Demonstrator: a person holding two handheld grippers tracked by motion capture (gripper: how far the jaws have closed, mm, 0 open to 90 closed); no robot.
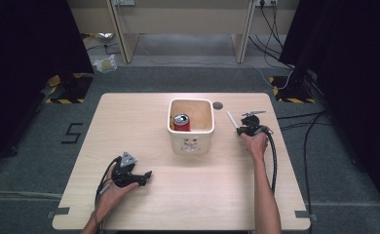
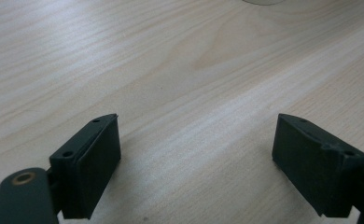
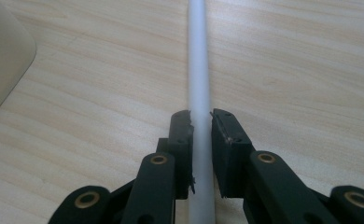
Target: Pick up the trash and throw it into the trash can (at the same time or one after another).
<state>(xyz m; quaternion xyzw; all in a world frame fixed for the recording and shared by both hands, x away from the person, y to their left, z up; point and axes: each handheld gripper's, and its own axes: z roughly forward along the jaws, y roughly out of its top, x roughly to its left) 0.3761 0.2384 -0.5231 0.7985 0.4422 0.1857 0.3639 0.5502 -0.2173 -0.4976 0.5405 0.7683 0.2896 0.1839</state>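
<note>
Tube (image 3: 199,70), white, thin and straight, lies flat on the table (image 1: 188,195), right of the bin (image 1: 191,127); nearest, the left gripper (image 2: 196,158) rests idle with jaws spread wide over bare wood, likely waiting its turn; farther on, the right gripper (image 3: 201,140) pinches the tube near one end, jaws pressed against both sides, aligned along its length, probably so it lifts without rolling; beyond, the bin holds a red can (image 1: 181,122), perhaps where the tube goes.

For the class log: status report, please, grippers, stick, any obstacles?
Right gripper shut on white stick. Left gripper open, empty. Bin with red can beside; path clear.
</note>
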